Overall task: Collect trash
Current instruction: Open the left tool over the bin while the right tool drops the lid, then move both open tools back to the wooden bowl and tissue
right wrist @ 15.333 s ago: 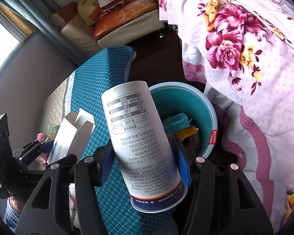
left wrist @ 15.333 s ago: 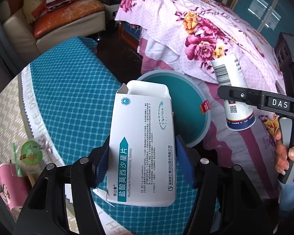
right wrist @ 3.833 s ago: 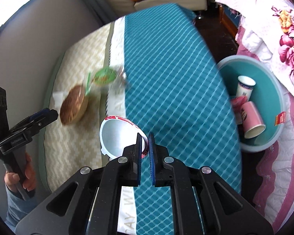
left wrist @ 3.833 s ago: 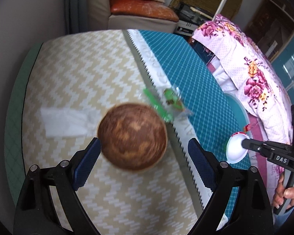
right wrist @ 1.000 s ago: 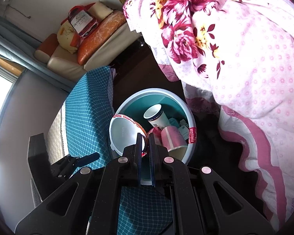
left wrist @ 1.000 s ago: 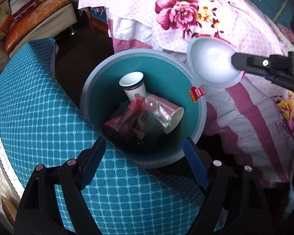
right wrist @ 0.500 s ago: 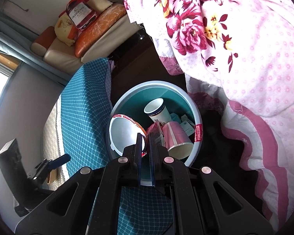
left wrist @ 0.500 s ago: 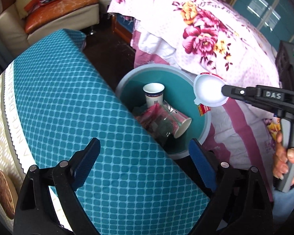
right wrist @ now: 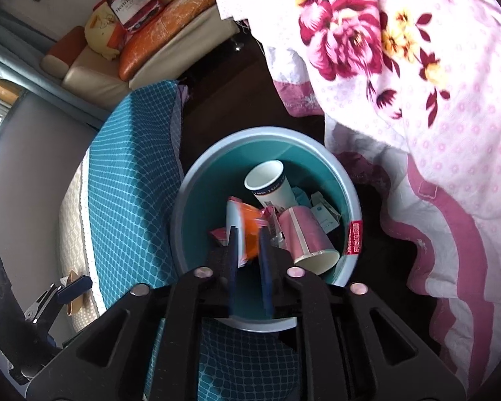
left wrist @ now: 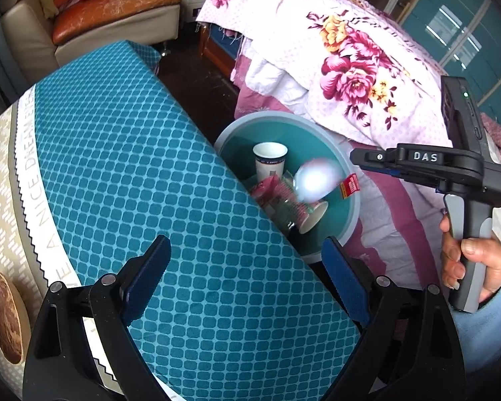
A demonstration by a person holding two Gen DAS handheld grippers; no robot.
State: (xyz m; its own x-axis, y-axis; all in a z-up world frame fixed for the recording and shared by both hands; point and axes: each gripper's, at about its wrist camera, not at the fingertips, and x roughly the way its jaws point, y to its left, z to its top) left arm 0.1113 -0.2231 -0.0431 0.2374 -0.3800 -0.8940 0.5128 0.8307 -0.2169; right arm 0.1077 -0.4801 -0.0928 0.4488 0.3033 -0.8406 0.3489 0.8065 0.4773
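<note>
A teal trash bin (left wrist: 352,193) (right wrist: 183,207) stands on the floor beside the table and holds a white paper cup (left wrist: 270,160) (right wrist: 270,182), a pink cup (right wrist: 305,234) and wrappers. A white bowl (left wrist: 317,178) (right wrist: 247,225) with an orange-red outside is blurred in the air inside the bin, free of my right gripper (right wrist: 248,260), whose jaws stand slightly apart above the bin. That gripper also shows in the left wrist view (left wrist: 367,162). My left gripper (left wrist: 245,284) is wide open and empty over the teal tablecloth (left wrist: 133,173).
A brown round object (left wrist: 3,314) lies on the beige cloth at the table's left edge. A floral quilt (left wrist: 350,50) hangs over the bed right behind the bin. A sofa with an orange cushion (left wrist: 113,3) stands at the back.
My right gripper has opened and let go of the white bowl, which is dropping into the bin. My left gripper has pulled back a little over the table.
</note>
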